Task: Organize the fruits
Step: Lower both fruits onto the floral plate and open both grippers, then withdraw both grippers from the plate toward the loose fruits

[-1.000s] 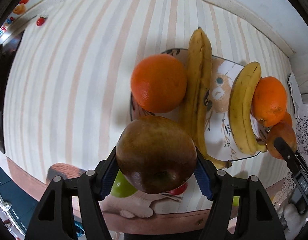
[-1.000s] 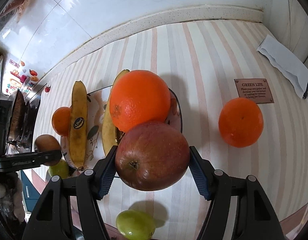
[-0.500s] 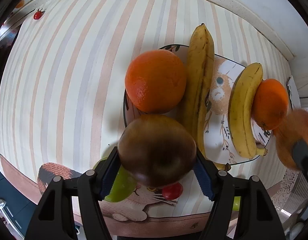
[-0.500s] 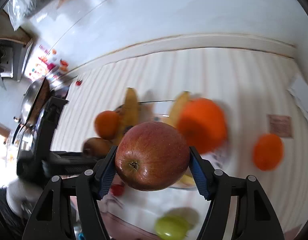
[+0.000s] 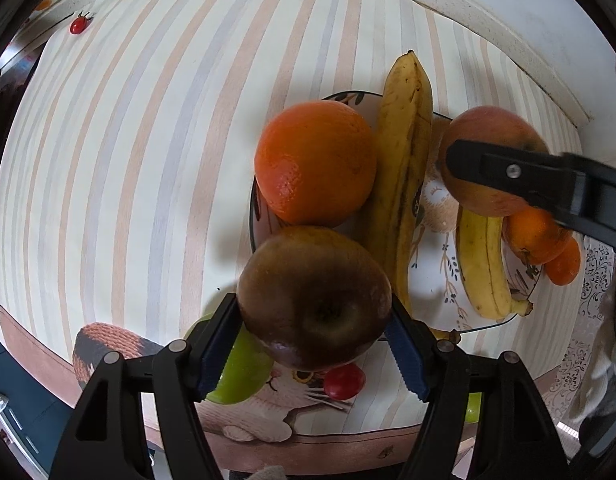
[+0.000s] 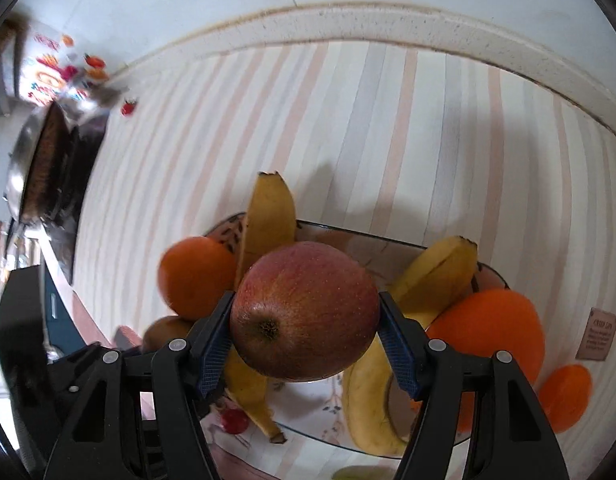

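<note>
A striped tabletop (image 5: 148, 140), with pale bands of cream, pink and grey, carries a round glass plate (image 5: 436, 304) with a printed animal design. On the plate lie a long spotted yellow banana (image 5: 404, 168), a shorter yellow banana (image 5: 482, 264), a large round orange (image 5: 314, 164) at the left rim and a second orange (image 5: 534, 232) at the right rim. A smaller orange fruit (image 5: 566, 266) sits just beyond that rim, on the tabletop.

The left hand-held gripper (image 5: 314, 342) is closed on a dark brownish-red apple (image 5: 314, 296), held above the near left edge of the plate. The right hand-held gripper (image 6: 304, 342) is clamped on a round red apple (image 6: 304, 312), held over the middle of the plate between the two bananas.

On the near tabletop, off the plate, lie a green fruit (image 5: 238, 376), half hidden behind the left gripper, and a small red cherry tomato (image 5: 344, 380). Another tiny red tomato (image 5: 79, 26) lies far off to the left.

The step in hand appears to be carrying both apples to the plate. The next move likely calls for lowering each apple into a free gap, gently, so that the round fruit does not roll off or nudge the bananas, then opening the fingers.

A small brown card (image 6: 598, 334) at the far right bears writing too blurred here to read. No brand label is legible on any fruit.
</note>
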A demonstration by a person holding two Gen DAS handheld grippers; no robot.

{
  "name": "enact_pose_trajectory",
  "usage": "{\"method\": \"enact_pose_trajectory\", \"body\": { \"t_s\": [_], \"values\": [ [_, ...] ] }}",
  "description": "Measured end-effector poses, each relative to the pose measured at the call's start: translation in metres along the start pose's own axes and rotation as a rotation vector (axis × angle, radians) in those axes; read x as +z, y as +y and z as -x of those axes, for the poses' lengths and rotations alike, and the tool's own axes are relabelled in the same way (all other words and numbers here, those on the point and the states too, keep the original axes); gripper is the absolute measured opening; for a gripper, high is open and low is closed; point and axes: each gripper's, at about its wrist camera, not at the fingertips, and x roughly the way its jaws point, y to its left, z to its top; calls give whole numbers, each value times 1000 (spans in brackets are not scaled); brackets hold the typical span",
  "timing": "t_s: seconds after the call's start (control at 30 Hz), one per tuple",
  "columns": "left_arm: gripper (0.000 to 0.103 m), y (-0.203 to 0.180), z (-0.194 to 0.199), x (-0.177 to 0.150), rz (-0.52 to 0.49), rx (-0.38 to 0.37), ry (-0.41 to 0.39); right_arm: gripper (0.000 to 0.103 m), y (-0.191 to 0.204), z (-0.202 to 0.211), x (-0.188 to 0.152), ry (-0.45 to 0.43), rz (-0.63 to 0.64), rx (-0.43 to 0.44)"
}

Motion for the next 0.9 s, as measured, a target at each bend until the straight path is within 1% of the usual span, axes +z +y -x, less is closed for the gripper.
{"method": "enact_pose_trajectory", "body": {
  "t_s": [0.1, 0.2, 0.27, 0.33, 0.37, 0.43, 0.63, 0.73, 0.9],
  "values": [
    [70, 3, 1, 0, 2, -5, 1, 71, 1, -4, 2, 15, 6, -16],
    [71, 5, 3, 1, 3, -9, 6, 74, -2, -3, 3, 15, -21, 0],
    [71, 6, 4, 2, 3, -9, 12, 81, -4, 1, 3, 8, -44, 20],
    [71, 8, 6, 3, 7, -13, 13, 89, -7, 7, 3, -11, -60, 12],
    [71, 9, 9, 3, 7, -14, 13, 90, -9, 11, 2, -19, -69, 17],
    [71, 10, 13, 4, 3, -11, 10, 97, -12, 20, -1, -33, -87, 8],
    [71, 10, 24, -1, -4, 0, -10, 98, -12, 47, -21, -98, -82, -40],
    [71, 8, 31, -3, -12, 9, -22, 99, -14, 62, -39, -130, -92, -37],
    [71, 1, 46, -8, -34, 23, -51, 99, -15, 84, -68, -189, -102, -80]
  ]
}}
